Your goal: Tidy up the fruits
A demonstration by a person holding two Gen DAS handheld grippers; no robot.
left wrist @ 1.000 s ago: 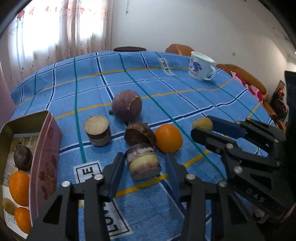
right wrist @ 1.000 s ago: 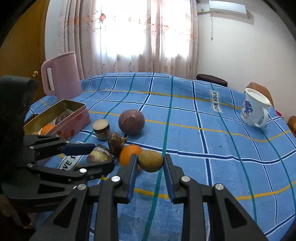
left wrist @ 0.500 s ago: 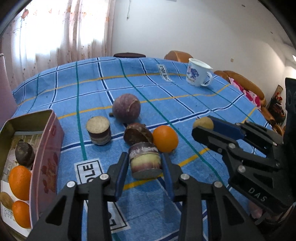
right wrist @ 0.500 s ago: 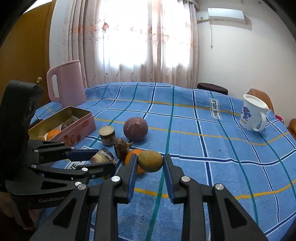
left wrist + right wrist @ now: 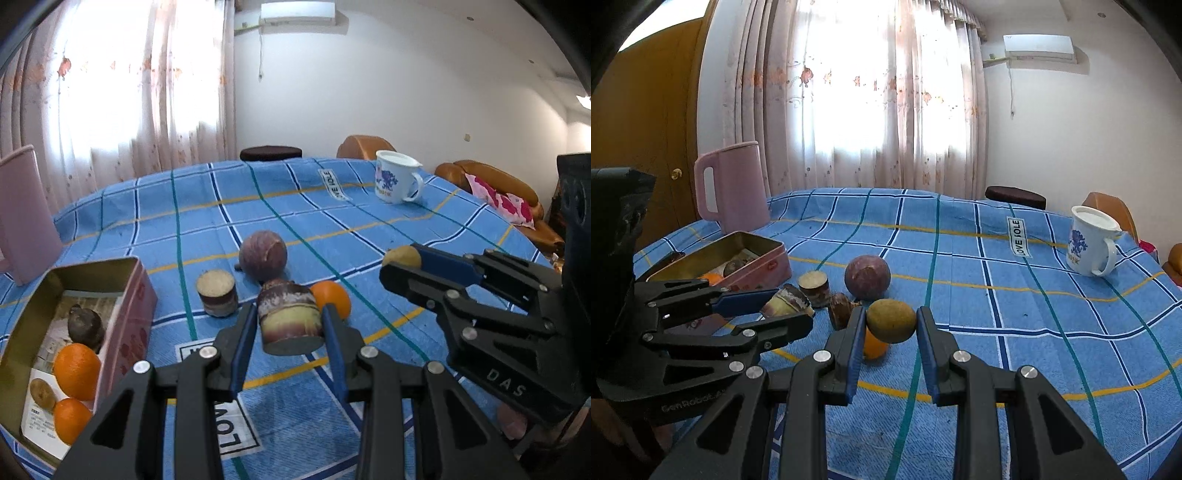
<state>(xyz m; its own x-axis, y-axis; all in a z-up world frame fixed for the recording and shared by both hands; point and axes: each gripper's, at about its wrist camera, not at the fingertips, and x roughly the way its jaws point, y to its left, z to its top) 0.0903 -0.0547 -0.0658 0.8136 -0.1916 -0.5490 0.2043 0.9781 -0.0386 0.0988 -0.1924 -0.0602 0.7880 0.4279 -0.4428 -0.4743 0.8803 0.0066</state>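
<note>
So my left gripper (image 5: 290, 325) is clamped on a cut sugarcane piece (image 5: 290, 319), lifted clear of the blue checked tablecloth (image 5: 207, 221) just in front of the loose orange (image 5: 330, 299) and right of the open pink tin (image 5: 138, 295), which holds two oranges and a dark fruit. My right gripper (image 5: 891, 325) pinches a yellow-brown fruit (image 5: 891, 321) above the cloth, with the round purple fruit (image 5: 867, 277) and another cane piece (image 5: 813, 283) lying behind it.

both tongs, left (image 5: 290, 325) and right (image 5: 890, 325), clamped, raised.
</note>
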